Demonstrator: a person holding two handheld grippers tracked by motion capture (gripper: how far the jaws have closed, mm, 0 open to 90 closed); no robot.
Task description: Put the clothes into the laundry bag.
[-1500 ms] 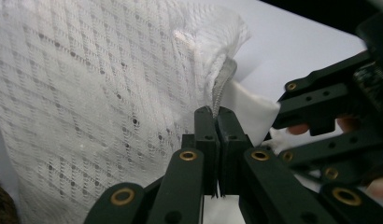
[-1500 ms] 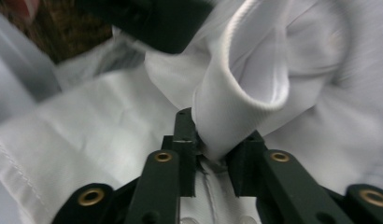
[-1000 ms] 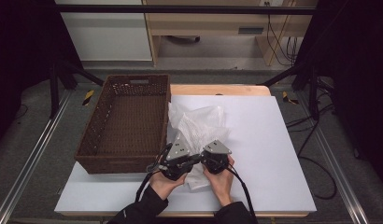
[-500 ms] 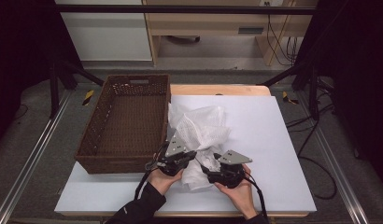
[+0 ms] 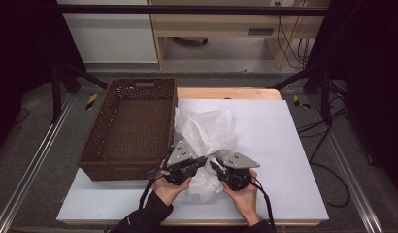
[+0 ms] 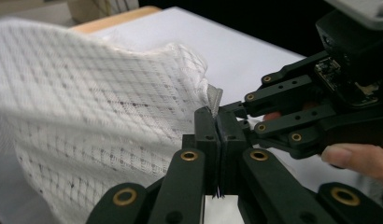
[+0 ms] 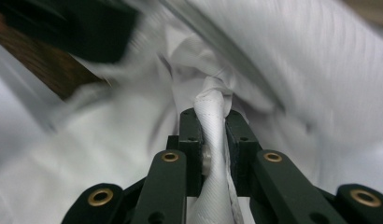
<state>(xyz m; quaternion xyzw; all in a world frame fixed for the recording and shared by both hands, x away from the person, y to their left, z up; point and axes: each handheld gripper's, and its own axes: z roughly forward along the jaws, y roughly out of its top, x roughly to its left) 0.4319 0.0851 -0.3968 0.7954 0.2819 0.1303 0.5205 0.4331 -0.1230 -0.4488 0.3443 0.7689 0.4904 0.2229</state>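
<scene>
A white worktop (image 5: 284, 145) with a wooden far edge stands on grey floor (image 5: 37, 145). Metal rails (image 5: 27, 179) flank it. Beyond: a pale wooden desk (image 5: 221, 24), hanging cables (image 5: 284, 34), black curtains (image 5: 372, 73).

Left gripper (image 6: 218, 122) jaws pinch white mesh cloth (image 6: 87, 107).

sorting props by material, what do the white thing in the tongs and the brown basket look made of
White cloth: thin woven fabric, probably mesh, matte; an open grid weave and soft crumples show. Basket: dark brown woven wicker or rattan, judging by its plaited, perforated walls; could be imitation.
</scene>
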